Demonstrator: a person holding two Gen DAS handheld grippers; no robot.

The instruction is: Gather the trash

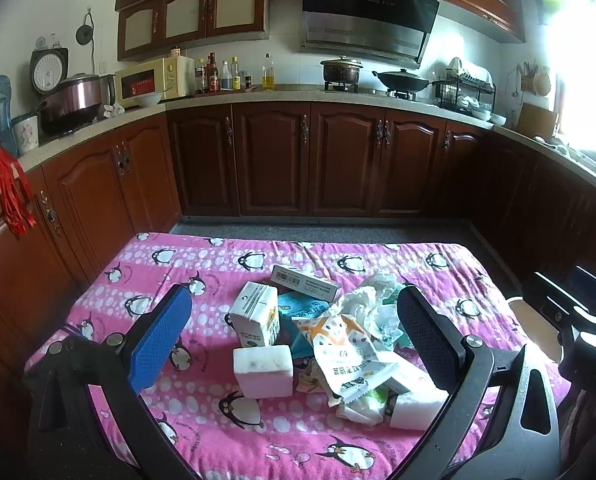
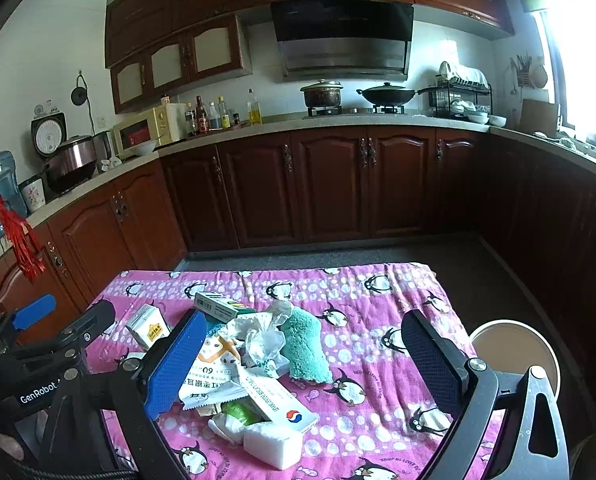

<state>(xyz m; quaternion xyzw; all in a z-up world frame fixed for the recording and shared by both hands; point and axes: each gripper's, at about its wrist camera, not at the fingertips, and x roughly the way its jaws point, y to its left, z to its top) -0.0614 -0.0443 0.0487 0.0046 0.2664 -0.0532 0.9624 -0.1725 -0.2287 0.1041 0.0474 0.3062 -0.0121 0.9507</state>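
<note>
A heap of trash lies on a table covered with a pink penguin cloth (image 1: 202,412) (image 2: 377,360). In it are a milk carton (image 1: 255,316) (image 2: 148,326), a white foam block (image 1: 262,372) (image 2: 272,448), a snack wrapper (image 1: 347,356) (image 2: 210,372), a flat box with a barcode (image 1: 303,282) (image 2: 222,306), crumpled plastic (image 1: 371,296) (image 2: 258,336) and a teal fluffy cloth (image 2: 305,348). My left gripper (image 1: 294,340) hovers open over the heap, fingers apart on either side of it. My right gripper (image 2: 301,368) is open too, above the heap's right part, holding nothing.
A round bin (image 2: 513,354) with a brown inside stands right of the table. Dark wood kitchen cabinets (image 1: 309,160) run behind and along both sides. The counter carries a microwave (image 1: 154,80), bottles, pots and a dish rack. A bright window (image 1: 589,80) glares at right.
</note>
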